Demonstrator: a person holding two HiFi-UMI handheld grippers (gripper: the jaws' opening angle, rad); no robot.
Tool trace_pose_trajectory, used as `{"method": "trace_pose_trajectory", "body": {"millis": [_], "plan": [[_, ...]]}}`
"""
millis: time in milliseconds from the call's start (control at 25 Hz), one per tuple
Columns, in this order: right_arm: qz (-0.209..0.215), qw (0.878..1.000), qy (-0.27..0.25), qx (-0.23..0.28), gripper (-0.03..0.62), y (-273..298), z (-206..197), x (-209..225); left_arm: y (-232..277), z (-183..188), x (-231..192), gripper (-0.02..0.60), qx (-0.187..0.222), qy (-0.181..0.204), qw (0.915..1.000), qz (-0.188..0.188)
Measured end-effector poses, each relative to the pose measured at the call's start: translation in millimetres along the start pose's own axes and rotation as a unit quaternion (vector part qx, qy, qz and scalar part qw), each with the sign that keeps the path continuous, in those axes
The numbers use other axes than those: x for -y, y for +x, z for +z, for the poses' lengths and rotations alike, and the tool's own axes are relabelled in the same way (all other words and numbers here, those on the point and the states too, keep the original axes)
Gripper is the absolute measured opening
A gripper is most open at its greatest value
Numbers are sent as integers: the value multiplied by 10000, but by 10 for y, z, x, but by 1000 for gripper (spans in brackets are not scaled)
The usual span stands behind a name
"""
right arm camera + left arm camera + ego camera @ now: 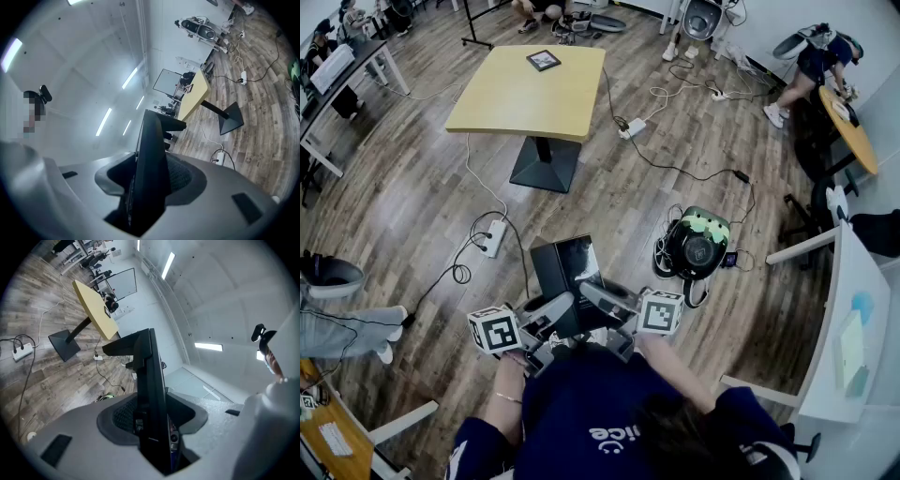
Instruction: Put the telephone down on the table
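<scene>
Transport is, by my reading, the step that is going on: the telephone [567,270], a flat black slab, is hanging in the air close in front of the person, above the wooden floor [412,202], and is not yet touching anything. The left hand-held gripper [551,312] is pinching it from one side and the right hand-held gripper [602,294] is pinching it from the other; each gripper view is showing the slab edge-on, wedged between that gripper's pads. The yellow desk [530,103] is standing well apart, ahead and slightly left, on a dark pedestal base, and is carrying only a small dark flat item [544,60] near its far edge. The next move is probably calling for walking over, lowering the slab flat onto bare desktop, and only then letting both pairs of jaws go. Around the path, a power strip [494,238] and loose cables [675,171] are lying on the floor, a black and green device [694,246] is sitting to the right, and people are working at the room's far edges.
</scene>
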State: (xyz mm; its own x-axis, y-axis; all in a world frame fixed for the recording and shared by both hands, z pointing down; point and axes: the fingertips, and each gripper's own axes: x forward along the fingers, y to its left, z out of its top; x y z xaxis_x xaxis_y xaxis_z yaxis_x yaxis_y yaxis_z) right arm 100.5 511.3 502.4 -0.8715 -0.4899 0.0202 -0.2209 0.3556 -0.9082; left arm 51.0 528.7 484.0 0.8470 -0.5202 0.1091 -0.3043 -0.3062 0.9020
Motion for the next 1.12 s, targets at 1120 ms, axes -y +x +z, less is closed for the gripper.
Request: {"method": "trace_pose_trajectory", "body": {"millis": [1120], "plan": [[0, 9993, 24, -386, 202, 506, 565, 414, 421, 533, -540, 187, -108, 14, 9999, 3]]}}
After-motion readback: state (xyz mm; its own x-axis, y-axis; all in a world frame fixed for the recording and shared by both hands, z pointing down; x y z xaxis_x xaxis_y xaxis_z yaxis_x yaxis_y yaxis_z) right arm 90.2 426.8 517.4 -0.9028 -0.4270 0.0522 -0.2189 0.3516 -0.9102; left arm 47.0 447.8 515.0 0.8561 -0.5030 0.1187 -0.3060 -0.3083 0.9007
